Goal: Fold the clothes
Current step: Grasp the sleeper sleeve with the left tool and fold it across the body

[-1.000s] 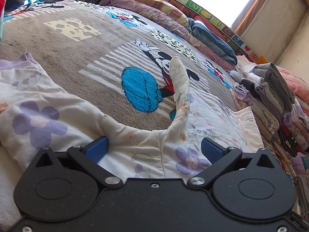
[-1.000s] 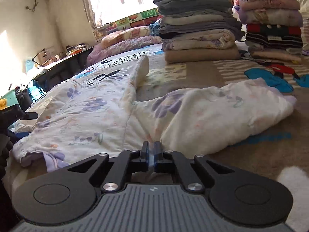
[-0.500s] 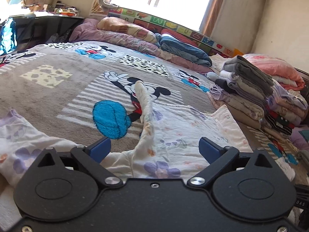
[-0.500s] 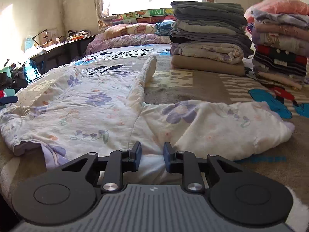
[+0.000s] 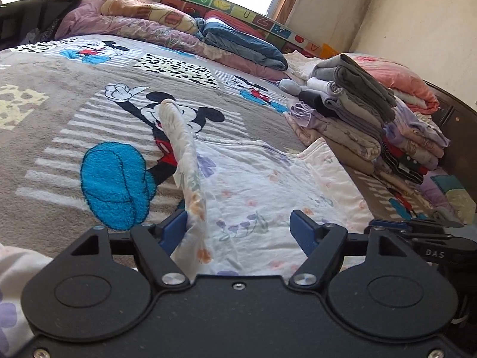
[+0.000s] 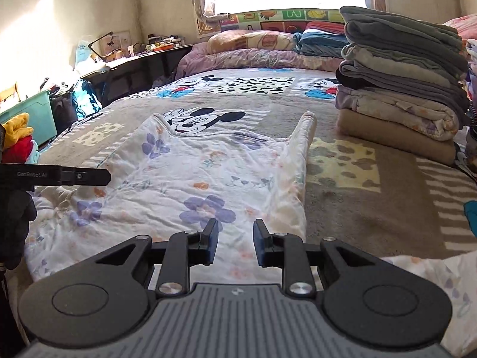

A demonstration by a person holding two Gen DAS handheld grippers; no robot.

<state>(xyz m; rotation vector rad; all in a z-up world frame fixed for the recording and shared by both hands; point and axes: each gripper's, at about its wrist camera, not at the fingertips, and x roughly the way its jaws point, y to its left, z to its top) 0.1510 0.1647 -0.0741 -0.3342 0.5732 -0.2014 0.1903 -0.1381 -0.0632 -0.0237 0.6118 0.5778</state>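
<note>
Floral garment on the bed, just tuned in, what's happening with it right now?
A person is folding clothes with two handheld grippers. The floral garment lies spread on the Mickey Mouse blanket. The left gripper is open, straddling a raised fold of the fabric; one blue pad touches it, nothing is pinched. The right gripper is open too, low over the near hem. Stacks of folded clothes sit off to the right.

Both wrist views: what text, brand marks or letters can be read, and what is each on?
"GenRobot.AI": on the left gripper, right wrist view.
"DAS": on the right gripper, left wrist view; any further letters are hidden.
"M": on the alphabet mat under the window; its other tiles are too blurred.
</note>
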